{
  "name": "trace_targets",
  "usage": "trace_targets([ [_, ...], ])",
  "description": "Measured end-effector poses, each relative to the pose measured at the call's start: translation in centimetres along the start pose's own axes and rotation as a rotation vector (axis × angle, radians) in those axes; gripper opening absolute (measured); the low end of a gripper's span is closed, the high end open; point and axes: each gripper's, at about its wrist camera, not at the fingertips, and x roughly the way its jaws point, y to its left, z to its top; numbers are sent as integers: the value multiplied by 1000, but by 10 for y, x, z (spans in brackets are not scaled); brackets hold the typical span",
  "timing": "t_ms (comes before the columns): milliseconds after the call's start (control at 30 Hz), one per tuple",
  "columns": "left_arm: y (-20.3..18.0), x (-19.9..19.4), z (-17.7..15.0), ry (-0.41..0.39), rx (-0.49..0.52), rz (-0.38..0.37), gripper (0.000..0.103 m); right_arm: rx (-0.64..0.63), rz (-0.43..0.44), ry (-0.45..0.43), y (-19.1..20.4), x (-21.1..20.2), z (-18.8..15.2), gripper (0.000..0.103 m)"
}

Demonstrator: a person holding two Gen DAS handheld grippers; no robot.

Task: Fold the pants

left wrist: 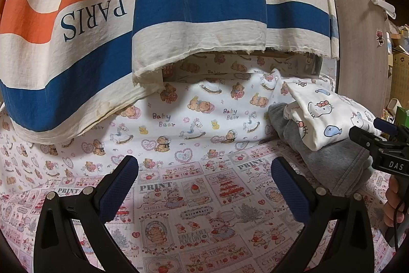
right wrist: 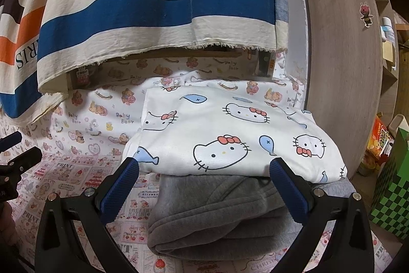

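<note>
White pants with a cat and whale print (right wrist: 230, 137) lie folded on top of a folded grey garment (right wrist: 219, 216), stacked at the right of the patterned bed cover. My right gripper (right wrist: 204, 188) is open just in front of the stack, fingers spread wide, with nothing between them. In the left wrist view the same folded white pants (left wrist: 329, 117) and grey garment (left wrist: 332, 165) sit at the right, and the right gripper (left wrist: 370, 132) shows beside them. My left gripper (left wrist: 204, 186) is open over bare cover to the left of the stack, holding nothing.
A striped orange, blue and cream cloth (left wrist: 179, 4) hangs over the back. A wooden panel (right wrist: 345, 68) rises at the right, with a green checked box (right wrist: 391, 183) beyond it. A hand (left wrist: 393, 204) holds the right gripper's handle.
</note>
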Motion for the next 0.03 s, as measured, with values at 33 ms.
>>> trace_targets([
  [33, 0, 0, 0, 1, 0, -1, 103, -2, 1, -1, 0, 0, 0, 102],
])
